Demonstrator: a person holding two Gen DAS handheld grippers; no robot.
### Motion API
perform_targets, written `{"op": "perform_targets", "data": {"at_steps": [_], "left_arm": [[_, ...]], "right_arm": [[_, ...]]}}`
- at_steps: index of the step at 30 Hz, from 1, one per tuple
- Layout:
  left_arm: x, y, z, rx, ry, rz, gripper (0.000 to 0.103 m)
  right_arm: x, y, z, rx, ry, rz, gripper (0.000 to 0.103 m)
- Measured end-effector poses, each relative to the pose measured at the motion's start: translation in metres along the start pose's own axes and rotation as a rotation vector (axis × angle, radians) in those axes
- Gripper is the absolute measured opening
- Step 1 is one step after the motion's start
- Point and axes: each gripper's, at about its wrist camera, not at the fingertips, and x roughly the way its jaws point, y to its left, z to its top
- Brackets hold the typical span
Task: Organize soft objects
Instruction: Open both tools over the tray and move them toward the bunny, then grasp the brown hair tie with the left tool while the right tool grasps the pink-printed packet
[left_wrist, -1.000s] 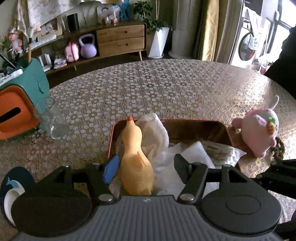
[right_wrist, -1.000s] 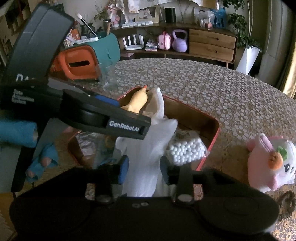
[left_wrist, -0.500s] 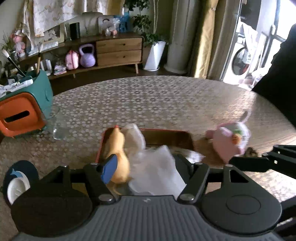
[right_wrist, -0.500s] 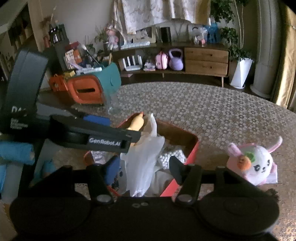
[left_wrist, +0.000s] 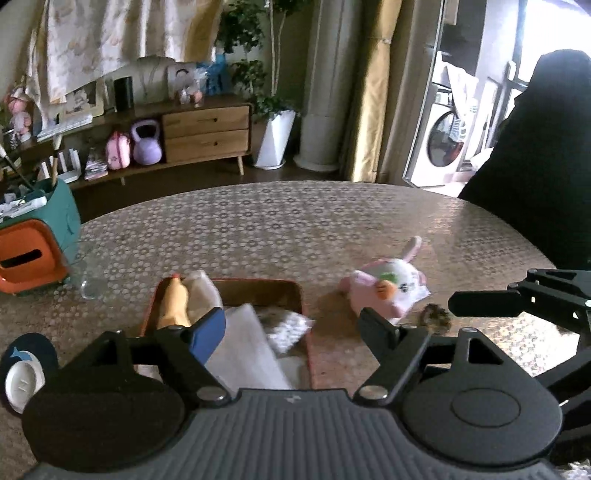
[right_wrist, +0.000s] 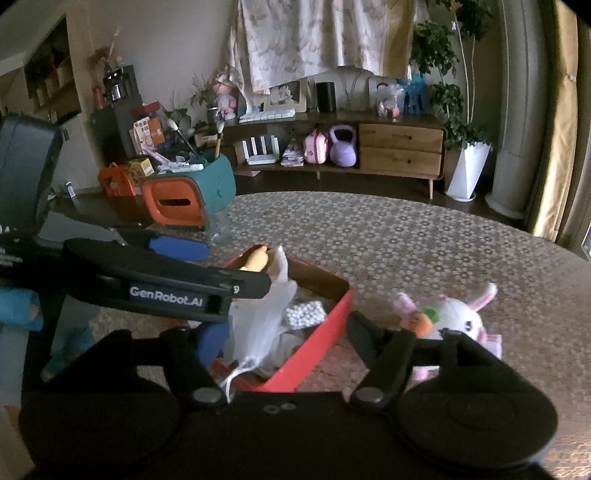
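hovering side by side above the near edge of the round table (left_wrist: 295, 229), both grippers tilt downward toward the red tray (right_wrist: 325, 332). the left gripper (left_wrist: 291, 328) has its jaws spreading apart, the blue-padded finger (left_wrist: 207, 332) on the left over the tray's contents and the black finger on the right over bare tablecloth; nothing is pinched between them. the right gripper (right_wrist: 288, 336) is likewise opening, its fingers straddling the tray's near right corner with the white plastic bag (right_wrist: 258, 321) lying loose between them, not pressed by either pad.

in the tray sit a yellow rubber duck (left_wrist: 173, 302) at the far left, a white cloth beside it, the crumpled bag in the middle and a packet of small white beads (right_wrist: 304, 314) toward the right. the pink plush bunny (left_wrist: 384, 291) lies on the table just right of the tray, outside it, with a small dark fuzzy thing (left_wrist: 436, 317) near its right side.

from the right wrist view, the left gripper's arm crosses the left of the scene, its printed side bar over the tray's left part. far left on the table stand a teal and orange tissue box (left_wrist: 33, 251) and a clear glass (left_wrist: 90, 277).
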Motion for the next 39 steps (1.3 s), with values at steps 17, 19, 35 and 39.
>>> {"op": "perform_targets", "data": {"at_steps": [17,19,35,39], "left_arm": [[-0.009,-0.076,-0.009,0.028,-0.028,-0.102,0.095],[-0.005,-0.084,-0.011,0.041,-0.021,-0.109,0.095],[0.045,-0.127,-0.033,0.005,0.031,-0.196,0.103],[0.061,-0.135,-0.036,-0.02,0.033,-0.199,0.103]], "right_arm": [[-0.071,-0.06,-0.038,0.008,-0.05,-0.071,0.089],[-0.077,-0.069,-0.044,0.019,-0.05,-0.077,0.09],[-0.088,-0.16,-0.072,0.063,-0.024,-0.13,0.101],[-0.073,-0.187,-0.069,0.078,0.001,-0.133,0.101]]}}
